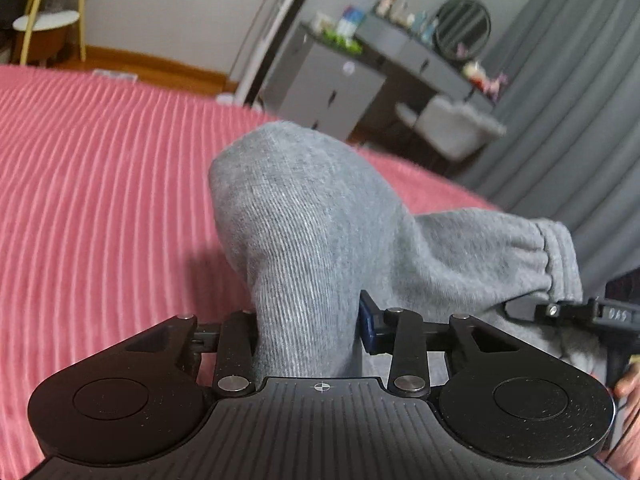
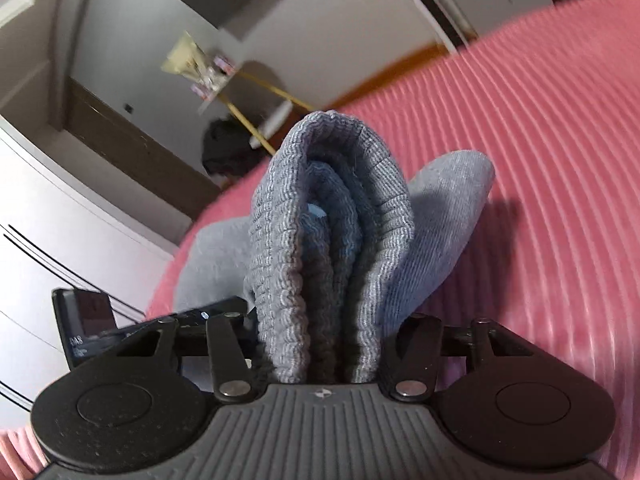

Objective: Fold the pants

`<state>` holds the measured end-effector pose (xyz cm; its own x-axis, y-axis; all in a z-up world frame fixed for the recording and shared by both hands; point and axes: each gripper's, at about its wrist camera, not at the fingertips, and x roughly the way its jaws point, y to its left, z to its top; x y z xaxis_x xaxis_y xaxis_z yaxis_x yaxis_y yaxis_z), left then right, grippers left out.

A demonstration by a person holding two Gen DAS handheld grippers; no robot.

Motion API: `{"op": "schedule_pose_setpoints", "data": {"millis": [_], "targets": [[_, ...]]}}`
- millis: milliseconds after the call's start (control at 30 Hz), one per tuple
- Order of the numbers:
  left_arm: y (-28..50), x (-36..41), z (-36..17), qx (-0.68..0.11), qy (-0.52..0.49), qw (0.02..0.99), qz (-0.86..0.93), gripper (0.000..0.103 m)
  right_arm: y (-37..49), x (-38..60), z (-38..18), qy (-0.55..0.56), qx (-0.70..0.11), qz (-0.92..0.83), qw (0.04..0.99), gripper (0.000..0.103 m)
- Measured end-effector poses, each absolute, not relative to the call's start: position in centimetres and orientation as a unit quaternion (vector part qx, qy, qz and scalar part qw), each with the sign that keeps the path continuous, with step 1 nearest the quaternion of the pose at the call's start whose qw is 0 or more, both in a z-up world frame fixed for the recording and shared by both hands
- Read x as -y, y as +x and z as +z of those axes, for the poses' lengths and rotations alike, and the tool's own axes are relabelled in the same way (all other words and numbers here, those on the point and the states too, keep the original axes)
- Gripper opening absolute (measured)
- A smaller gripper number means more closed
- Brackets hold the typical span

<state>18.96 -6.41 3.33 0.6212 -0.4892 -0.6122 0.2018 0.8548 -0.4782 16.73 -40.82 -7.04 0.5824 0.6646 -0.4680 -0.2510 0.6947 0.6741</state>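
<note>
— Pants (image 1: pixel 304 216), where?
— Left view: bunched grey fabric clamped in my left gripper (image 1: pixel 308 332), lifted above the pink bedspread (image 1: pixel 100 200).
— Right view?
— My right gripper (image 2: pixel 320 344) pinches the ribbed waistband (image 2: pixel 332 240), near the bedspread's edge.

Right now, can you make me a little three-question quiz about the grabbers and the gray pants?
1. True or false: the left gripper is clamped on gray fabric.
2. Which part of the gray pants sits bunched in the right gripper? A) a smooth single layer B) the ribbed waistband, doubled into several layers C) a zip
3. What colour is the ribbed bedspread beneath the pants?

Key:
1. True. The fabric is pinched between the jaws and rises in a hump above them.
2. B. The ribbed folds stand upright between the jaws.
3. Pink.
</note>
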Motion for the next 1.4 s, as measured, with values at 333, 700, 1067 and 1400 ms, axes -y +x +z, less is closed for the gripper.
{"op": "schedule_pose_setpoints", "data": {"millis": [333, 700, 1067, 1400], "targets": [[16.6, 6.6, 4.4, -0.389, -0.140, 0.905, -0.100, 0.072, 15.6, 44.5, -5.7, 0.296, -0.337, 0.062, 0.891, 0.078], [11.4, 8.7, 1.3, -0.413, -0.155, 0.896, -0.049, 0.077, 9.3, 42.6, -10.2, 0.407, -0.355, 0.030, 0.841, 0.060], [8.8, 7.4, -0.3, -0.418, -0.195, 0.886, -0.036, 0.079, 9.2, 40.2, -10.1, 0.442, -0.344, 0.036, 0.828, 0.037], [8.1, 6.0, -0.7, -0.397, -0.229, 0.889, -0.021, 0.079, 10.7, 39.4, -11.2, 0.458, -0.324, 0.024, 0.828, 0.007]]}}
